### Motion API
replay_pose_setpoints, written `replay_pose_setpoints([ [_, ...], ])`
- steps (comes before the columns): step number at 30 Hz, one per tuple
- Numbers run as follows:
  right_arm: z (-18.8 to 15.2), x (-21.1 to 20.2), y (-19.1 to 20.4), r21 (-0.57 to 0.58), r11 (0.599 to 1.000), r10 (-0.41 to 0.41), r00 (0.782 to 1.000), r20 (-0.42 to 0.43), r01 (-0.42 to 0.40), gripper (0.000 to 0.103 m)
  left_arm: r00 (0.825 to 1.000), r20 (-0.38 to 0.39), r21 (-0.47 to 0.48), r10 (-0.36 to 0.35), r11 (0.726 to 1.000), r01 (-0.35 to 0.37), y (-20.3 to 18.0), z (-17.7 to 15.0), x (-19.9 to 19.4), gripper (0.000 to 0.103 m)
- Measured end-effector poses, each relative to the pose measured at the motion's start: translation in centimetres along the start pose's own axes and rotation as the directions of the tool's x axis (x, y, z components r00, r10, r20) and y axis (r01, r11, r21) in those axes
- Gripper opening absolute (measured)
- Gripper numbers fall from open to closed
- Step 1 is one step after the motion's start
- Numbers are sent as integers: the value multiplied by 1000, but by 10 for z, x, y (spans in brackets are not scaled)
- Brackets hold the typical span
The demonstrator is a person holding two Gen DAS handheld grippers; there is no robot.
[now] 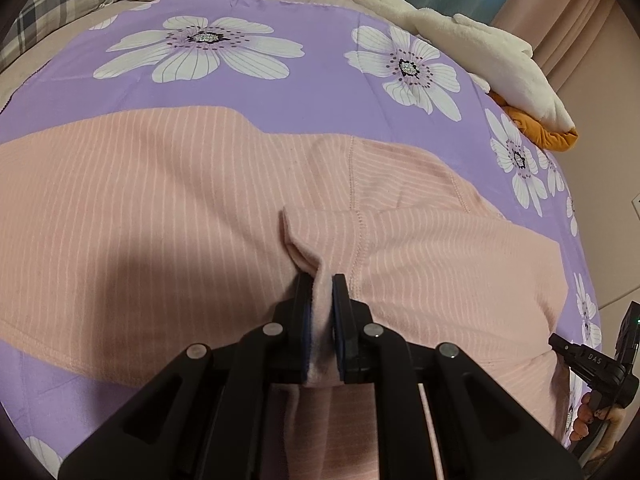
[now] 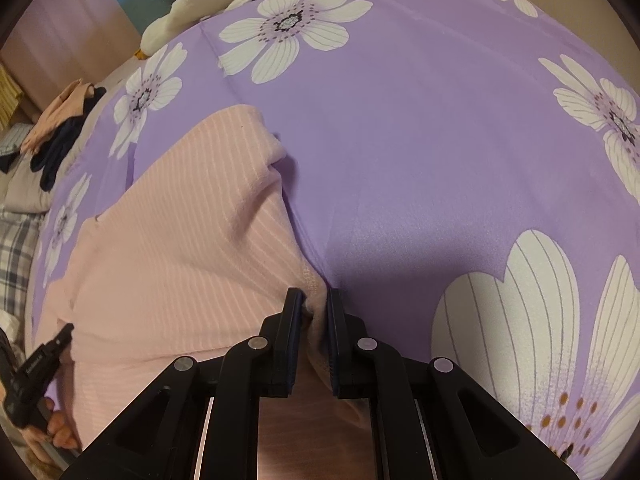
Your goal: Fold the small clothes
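Both grippers' pads hide pinched pink garment folds.

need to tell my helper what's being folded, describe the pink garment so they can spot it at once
Find the purple sheet with big white flowers. The pink garment lies spread across its near half, pinched by both the left gripper and the right gripper. Thin white stripes set it apart from the plain cream plush at the far edge.

Bed under purple floral sheet (plaid pillow behind), pink curtain.
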State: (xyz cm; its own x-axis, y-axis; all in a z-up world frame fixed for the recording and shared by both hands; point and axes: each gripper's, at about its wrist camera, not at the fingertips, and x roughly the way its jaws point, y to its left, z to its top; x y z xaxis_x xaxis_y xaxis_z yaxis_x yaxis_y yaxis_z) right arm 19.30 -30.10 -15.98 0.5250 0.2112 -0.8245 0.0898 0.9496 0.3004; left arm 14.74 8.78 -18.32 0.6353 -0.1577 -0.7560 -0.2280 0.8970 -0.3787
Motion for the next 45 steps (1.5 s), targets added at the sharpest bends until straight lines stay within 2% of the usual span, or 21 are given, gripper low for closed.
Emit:
replay_pose_setpoints([
  [29,-1,0,3,-6,1000,-16,1000,5,16,7,1000,8,-9,28,1000,-28,-3,0,1,12],
  [33,-1,1,3,-5,1000,-15,1000,5,16,7,1000,-7,-45,25,999,-25,-1,3,0,12],
  [36,-1,0,3,-7,1000,-17,1000,6,17,8,998,-50,-91,32,995,-37,-2,7,-6,13],
  [39,1,-4,7,-26,999,-32,999,-3,32,13,995,-79,-81,57,995,-64,-10,8,-21,25],
  [40,2,-8,10,-38,998,-49,999,-6,49,24,994,-76,-64,72,995,-77,-13,6,-27,32],
  [41,2,-13,14,-54,996,-74,997,2,74,42,993,-68,-44,91,995,-95,-17,5,-35,42],
  [42,3,-20,17,-67,994,-88,996,18,89,50,993,-53,-30,108,993,-110,-19,4,-44,47],
  [43,2,-30,22,-83,992,-93,994,50,97,60,992,-33,-27,119,992,-119,-20,3,-54,59],
  [44,2,-38,26,-94,991,-88,993,73,95,63,993,-9,-33,120,992,-120,-19,2,-66,67],
  [45,1,-46,30,-106,991,-77,993,93,87,63,993,8,-39,116,993,-115,-19,1,-74,70],
])
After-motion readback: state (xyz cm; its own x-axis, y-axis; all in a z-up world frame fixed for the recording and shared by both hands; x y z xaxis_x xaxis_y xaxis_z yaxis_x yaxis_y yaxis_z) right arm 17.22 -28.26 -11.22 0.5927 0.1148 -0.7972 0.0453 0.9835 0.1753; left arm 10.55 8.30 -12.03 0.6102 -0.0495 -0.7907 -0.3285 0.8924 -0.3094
